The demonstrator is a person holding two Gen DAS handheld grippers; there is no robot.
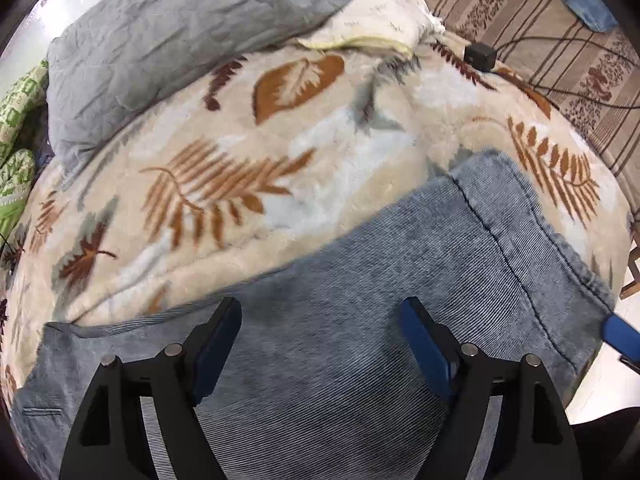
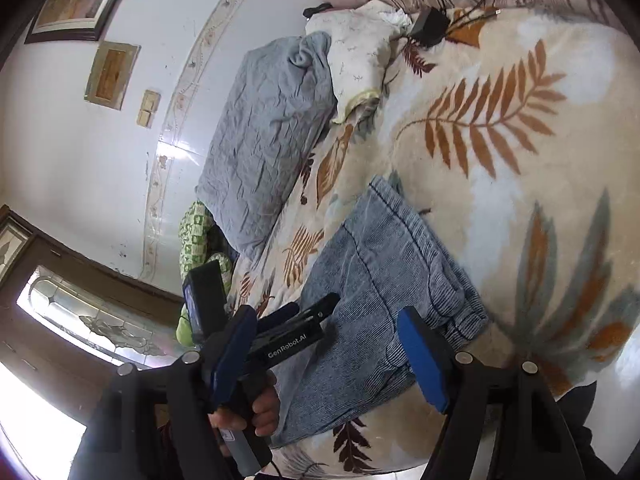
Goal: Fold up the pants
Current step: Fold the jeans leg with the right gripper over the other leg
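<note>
One pair of blue pants (image 1: pixel 360 300) lies flat on a leaf-print blanket (image 1: pixel 280 152), filling the lower half of the left wrist view; left gripper (image 1: pixel 320 320) hovers over it, jaws wide, nothing between them; right gripper (image 2: pixel 324 332) jaws partly apart, empty, above the elastic waistband (image 2: pixel 452 300); grey pillow (image 1: pixel 180 32) at 11 o'clock; cream cloth (image 1: pixel 380 20) at 12; black charger (image 1: pixel 480 56) and cables at 1 o'clock; green patterned fabric (image 1: pixel 16 120) at 9; a hand (image 2: pixel 260 412) grips the left tool's handle.
</note>
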